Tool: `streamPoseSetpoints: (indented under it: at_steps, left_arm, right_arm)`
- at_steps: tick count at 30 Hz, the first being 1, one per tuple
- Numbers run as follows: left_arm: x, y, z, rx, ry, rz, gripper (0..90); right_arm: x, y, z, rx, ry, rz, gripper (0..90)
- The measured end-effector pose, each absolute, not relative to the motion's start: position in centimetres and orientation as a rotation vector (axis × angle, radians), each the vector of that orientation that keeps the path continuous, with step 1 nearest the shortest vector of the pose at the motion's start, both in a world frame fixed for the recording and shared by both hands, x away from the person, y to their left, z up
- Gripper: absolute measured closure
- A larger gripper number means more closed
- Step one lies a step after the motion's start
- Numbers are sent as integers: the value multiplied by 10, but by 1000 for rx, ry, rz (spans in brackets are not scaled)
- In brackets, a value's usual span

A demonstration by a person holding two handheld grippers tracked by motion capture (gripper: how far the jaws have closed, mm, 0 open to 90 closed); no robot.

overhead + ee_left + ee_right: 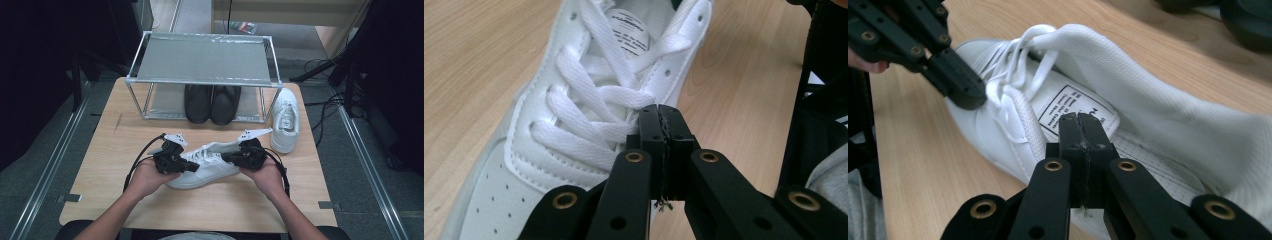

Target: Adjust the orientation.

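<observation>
I have both grippers at the white lace-up leather sneaker [205, 167], which lies on its sole in the middle of the light wooden desk [105, 165], toe toward my left hand, heel toward my right.

My left gripper [192, 167] sits over the laced front of the shoe. In the left gripper view its jaws are pressed flat together, clenched, with their tips against the flat white laces [589, 107] near the eyelet row on one side. A thin pale thread shows along the seam between the pads; whether a lace is actually pinched I cannot tell.

My right gripper [229, 158] is at the heel end, at the shoe's opening. In the right gripper view its jaws are also clamped together, their tips over the white tongue [1075, 107] and its printed label, with the padded mesh collar [1158, 100] rising beside them. Nothing is visibly caught between the pads.

Behind the sneaker stands a silver metal-framed shoe rack with grey fabric shelves [202, 57]. A pair of black shoes [211, 102] sits on its lower shelf. A second white sneaker [285, 120] rests on the desk just beside the rack's right leg, well apart from the one I am working on.
</observation>
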State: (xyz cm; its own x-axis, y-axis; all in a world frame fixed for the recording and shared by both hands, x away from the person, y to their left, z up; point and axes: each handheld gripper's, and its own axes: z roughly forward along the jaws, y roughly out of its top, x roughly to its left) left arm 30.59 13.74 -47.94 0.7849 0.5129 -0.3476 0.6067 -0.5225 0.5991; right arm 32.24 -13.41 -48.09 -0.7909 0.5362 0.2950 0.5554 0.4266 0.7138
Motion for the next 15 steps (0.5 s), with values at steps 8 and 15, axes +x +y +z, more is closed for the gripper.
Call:
streamPoseSetpoints:
  at_steps: [8,15]
  left_arm:
    - [316,137,-479,2252,796,-170,900]
    - [327,136,-478,2263,795,-146,900]
  right_arm:
    - [309,-138,-480,-1003,-2655,-1319,900]
    - [298,-143,-477,-1029,-2652,-1326,900]
